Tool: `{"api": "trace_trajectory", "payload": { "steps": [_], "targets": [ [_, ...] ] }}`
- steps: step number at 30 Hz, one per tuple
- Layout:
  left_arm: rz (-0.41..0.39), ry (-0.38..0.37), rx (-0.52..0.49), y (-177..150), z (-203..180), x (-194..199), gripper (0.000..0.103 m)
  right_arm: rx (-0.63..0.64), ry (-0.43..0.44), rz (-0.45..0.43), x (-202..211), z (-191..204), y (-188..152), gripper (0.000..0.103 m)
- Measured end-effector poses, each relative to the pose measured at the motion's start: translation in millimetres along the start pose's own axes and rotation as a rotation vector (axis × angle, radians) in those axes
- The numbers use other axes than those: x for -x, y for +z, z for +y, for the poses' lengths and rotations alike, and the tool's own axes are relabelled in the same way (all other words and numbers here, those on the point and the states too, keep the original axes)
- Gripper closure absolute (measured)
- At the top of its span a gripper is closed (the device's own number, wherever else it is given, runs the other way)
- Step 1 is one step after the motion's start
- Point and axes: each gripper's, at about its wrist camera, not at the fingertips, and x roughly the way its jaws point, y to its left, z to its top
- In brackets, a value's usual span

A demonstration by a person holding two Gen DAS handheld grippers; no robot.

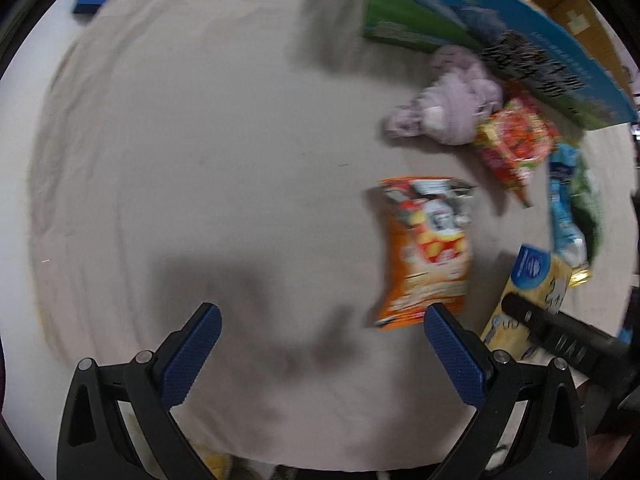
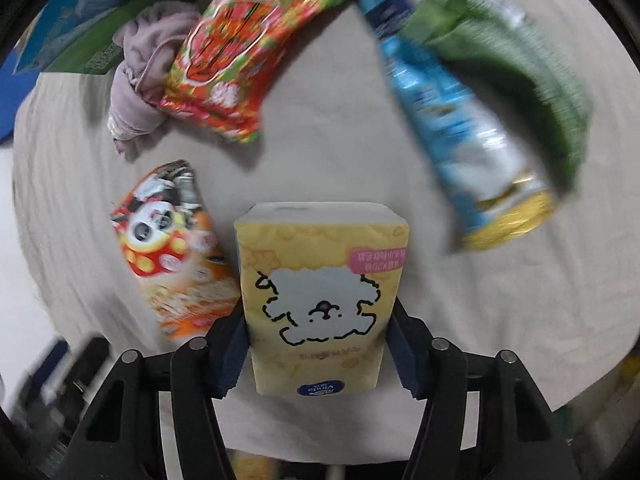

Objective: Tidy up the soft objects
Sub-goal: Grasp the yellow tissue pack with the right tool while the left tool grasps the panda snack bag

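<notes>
Between right tongs (image 2: 318, 356), clamped tissue pack (image 2: 322, 296); left tongs (image 1: 320, 340) agape above bare cloth (image 1: 200, 160).

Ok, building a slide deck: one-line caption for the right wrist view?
Right tool grips a yellow tissue pack above a beige cloth strewn with snack bags.
</notes>
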Motion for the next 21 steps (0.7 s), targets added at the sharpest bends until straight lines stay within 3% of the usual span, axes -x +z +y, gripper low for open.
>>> {"api": "trace_trajectory", "payload": {
  "steps": [2, 5, 10, 13, 14, 17, 21],
  "targets": [
    [0.024, -0.069, -0.015, 6.4, -13.4, -5.3, 0.0, 0.052, -0.103, -0.039, 10.0, -10.5, -6.3, 0.039],
    [0.083, -0.117, -0.046, 17.6, -40.3, -22.1, 0.0, 0.097, -0.18, -0.042, 11.3, -24.1, -14.5, 0.039],
    [0.14, -0.057, -0.077, 31.7, -63.1, -58.3, 0.0, 0.146, -0.214, -0.03, 5.5, -37.1, -25.2, 0.039],
    [0.156, -0.014, -0.084, 30.0, -68.0, -76.3, 0.016, 0.143, -0.21, -0.022, -0.5, -43.6, -30.1, 0.039],
    [0.161, -0.001, -0.08, 29.2, -66.7, -81.7, 0.016, 0.149, -0.202, -0.015, -5.2, -43.9, -30.6, 0.039],
    [0.124, -0.006, -0.034, 26.8, -59.1, -80.7, 0.018, 0.177, -0.201, -0.009, -11.0, -48.3, -18.8, 0.039],
    [0.086, -0.007, -0.002, 12.0, -53.7, -75.8, 0.027, 0.195, -0.177, 0.006, -15.2, -65.8, -29.7, 0.038]
  ]
}}
